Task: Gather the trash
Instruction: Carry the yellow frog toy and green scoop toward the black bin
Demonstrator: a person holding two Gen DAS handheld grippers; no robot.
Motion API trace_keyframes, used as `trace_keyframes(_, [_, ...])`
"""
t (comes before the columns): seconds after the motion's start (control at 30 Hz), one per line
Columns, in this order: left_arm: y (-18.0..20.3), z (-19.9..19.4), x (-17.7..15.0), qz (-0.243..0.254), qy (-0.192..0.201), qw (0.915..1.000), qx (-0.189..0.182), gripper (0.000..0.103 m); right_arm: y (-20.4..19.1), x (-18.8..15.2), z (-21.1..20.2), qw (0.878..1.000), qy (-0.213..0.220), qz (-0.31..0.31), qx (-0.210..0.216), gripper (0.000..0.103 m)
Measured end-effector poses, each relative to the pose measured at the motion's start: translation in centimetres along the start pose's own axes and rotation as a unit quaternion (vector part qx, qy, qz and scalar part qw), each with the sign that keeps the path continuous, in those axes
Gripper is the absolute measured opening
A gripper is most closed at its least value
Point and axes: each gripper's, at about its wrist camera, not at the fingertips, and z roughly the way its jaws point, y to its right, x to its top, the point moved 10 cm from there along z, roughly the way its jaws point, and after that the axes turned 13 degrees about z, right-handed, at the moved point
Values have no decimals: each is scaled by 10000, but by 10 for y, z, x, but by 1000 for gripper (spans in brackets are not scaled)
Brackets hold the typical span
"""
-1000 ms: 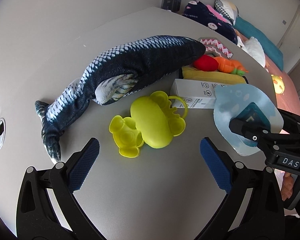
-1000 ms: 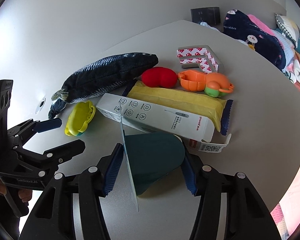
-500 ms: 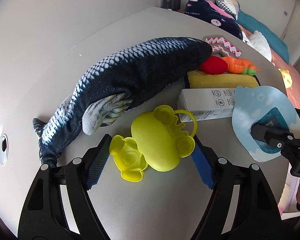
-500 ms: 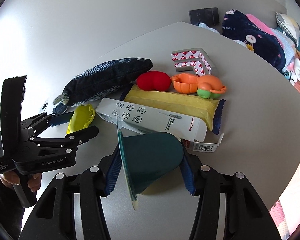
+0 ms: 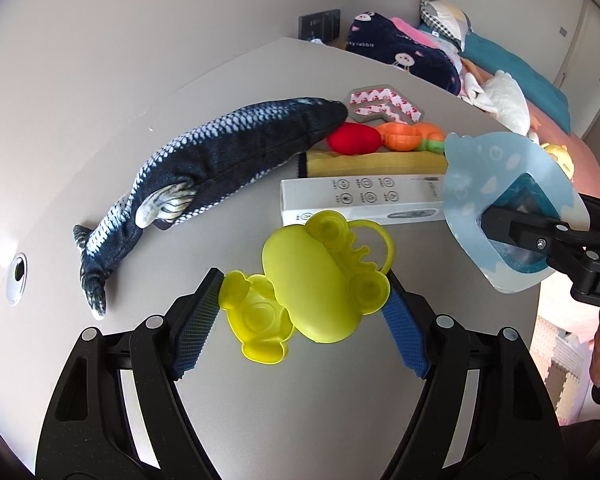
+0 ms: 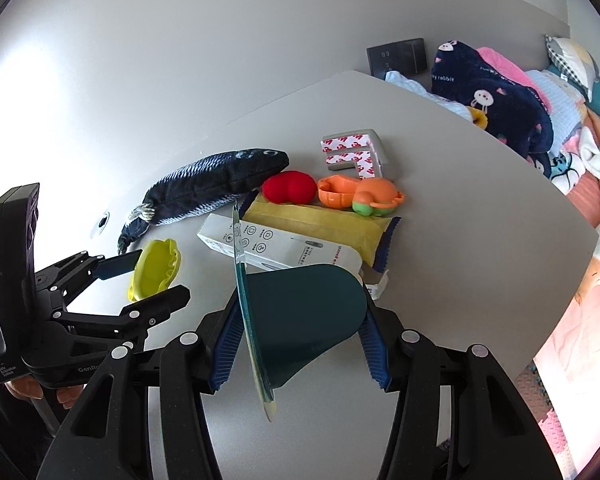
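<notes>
My left gripper (image 5: 300,320) is shut on a yellow plastic frog-shaped toy (image 5: 316,280), held just above the grey table (image 5: 300,400); it also shows in the right wrist view (image 6: 156,268). My right gripper (image 6: 296,332) is shut on a dark teal plastic blister package with a pale blue backing card (image 6: 300,312), held above the table; it shows at the right of the left wrist view (image 5: 504,208). A white carton (image 5: 360,200), a yellow wrapper (image 5: 372,160) and a strip of red-and-white tape backing (image 5: 380,106) lie behind.
A dark plush fish (image 5: 220,156) lies left of the clutter. A red soft toy (image 5: 354,140) and an orange toy (image 5: 408,138) sit at the back. A bed with blankets (image 6: 500,100) lies beyond the table's right edge. A cable hole (image 5: 17,278) is at the left.
My left gripper moved forward and closed its fingers on the yellow frog toy, lifting it slightly. My right gripper rose and drew back a little, still holding the blister package.
</notes>
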Motion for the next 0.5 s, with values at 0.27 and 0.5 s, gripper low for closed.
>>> trace_keyframes(0.27, [49,-13,13,123,146,9997,-167,75,28,-5,-41,9997,225,74,-78,55])
trace_keyframes(0.5, [92,-23,23,342,281,9986,-303,75,62,-13,-79,9984,472,219,-228,55])
